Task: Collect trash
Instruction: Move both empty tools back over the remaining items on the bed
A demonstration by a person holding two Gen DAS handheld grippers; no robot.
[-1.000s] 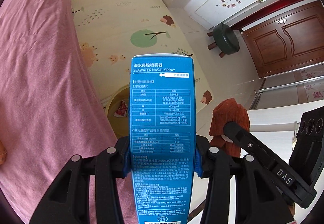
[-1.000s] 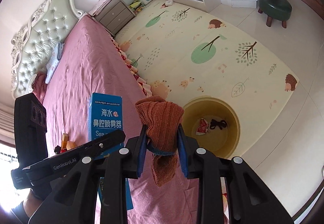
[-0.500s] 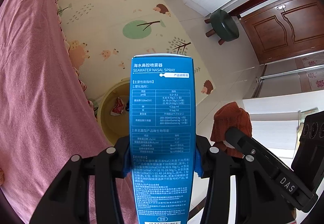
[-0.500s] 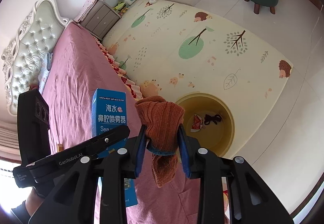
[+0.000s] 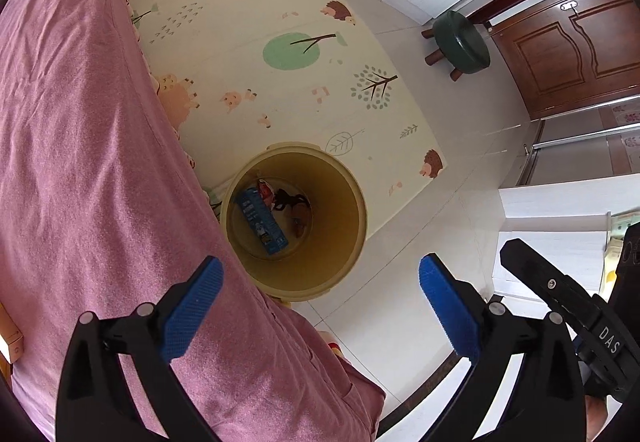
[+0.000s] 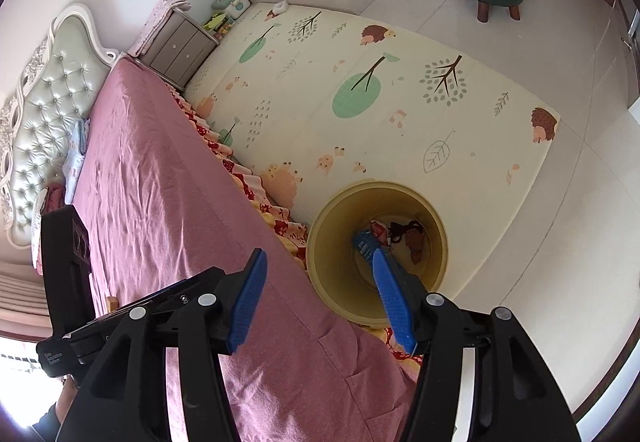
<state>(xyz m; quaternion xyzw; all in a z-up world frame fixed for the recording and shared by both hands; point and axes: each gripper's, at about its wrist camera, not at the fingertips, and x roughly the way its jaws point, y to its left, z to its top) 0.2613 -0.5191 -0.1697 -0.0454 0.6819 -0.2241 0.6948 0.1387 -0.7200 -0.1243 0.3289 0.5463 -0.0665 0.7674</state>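
Note:
A round yellow bin (image 5: 344,234) (image 6: 332,282) stands on the floor against the bed's edge. Inside it lie the blue nasal spray box (image 5: 262,220) (image 6: 362,240), a rust-brown cloth (image 5: 300,220) (image 6: 416,242), a red-and-white wrapper and a black cord. My left gripper (image 5: 320,278) hangs above the bin's near rim, its jaws opening wide with nothing between them. My right gripper (image 6: 318,262) hovers over the bed edge and bin, its jaws also opening and empty. The other gripper's black body shows at each view's side.
The pink bedspread (image 5: 80,162) fills the left. A cream play mat with trees and hedgehogs (image 5: 256,42) covers the floor beyond the bin. A dark green stool (image 5: 460,42) stands before a brown wooden door (image 5: 568,50). A grey nightstand (image 6: 180,46) sits by the tufted headboard (image 6: 48,90).
Both grippers opened. The blue box left the left gripper and the brown cloth left the right gripper; both now lie in the yellow bin. Both hands sank slightly toward the bin.

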